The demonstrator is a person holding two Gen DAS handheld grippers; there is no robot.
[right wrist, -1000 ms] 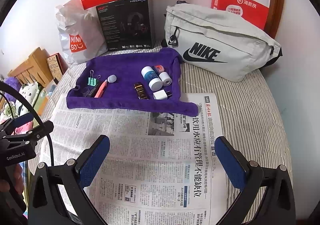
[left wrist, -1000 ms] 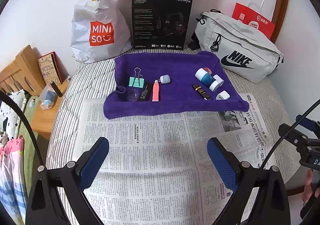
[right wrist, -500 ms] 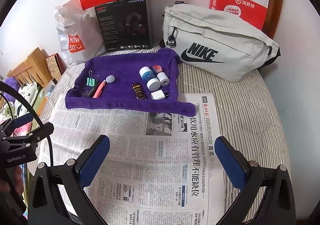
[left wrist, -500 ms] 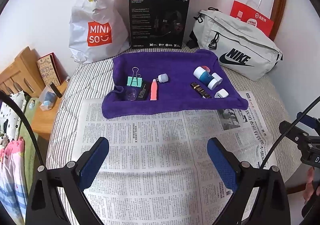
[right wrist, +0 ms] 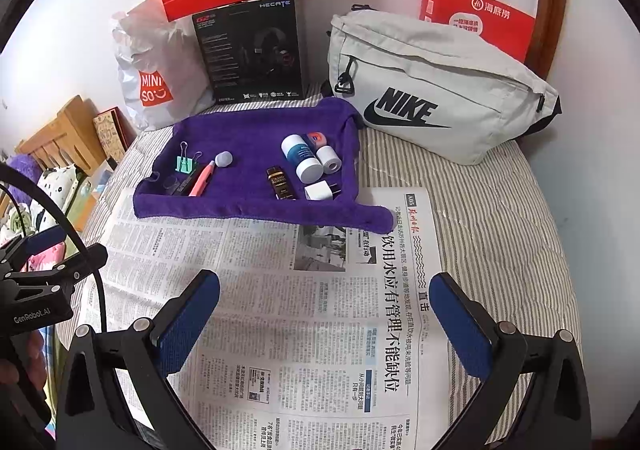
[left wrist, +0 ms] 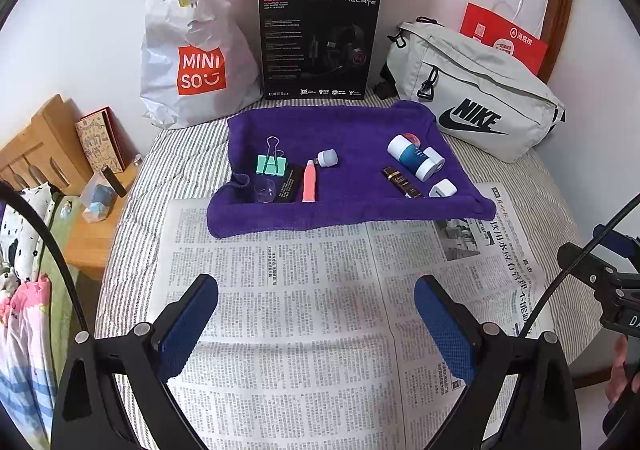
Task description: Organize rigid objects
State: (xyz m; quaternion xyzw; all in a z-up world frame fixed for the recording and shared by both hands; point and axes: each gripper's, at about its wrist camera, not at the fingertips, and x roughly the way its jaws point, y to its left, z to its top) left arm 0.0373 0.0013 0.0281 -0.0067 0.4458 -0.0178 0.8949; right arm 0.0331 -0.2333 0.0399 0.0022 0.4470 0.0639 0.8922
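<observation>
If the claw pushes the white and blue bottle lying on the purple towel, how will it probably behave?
The white and blue bottle lies on its side and is round, so it may roll. The white roll touches it on one side and would likely be pushed too. The soft purple towel should slow the rolling.

Small items on purple towel (left wrist: pixel 352 129): green binder clip (left wrist: pixel 272 163) and pink tube (left wrist: pixel 309 185) near left edge; blue-white bottle (left wrist: pixel 408 153) and white adapter (left wrist: pixel 442 188) near right edge.
</observation>
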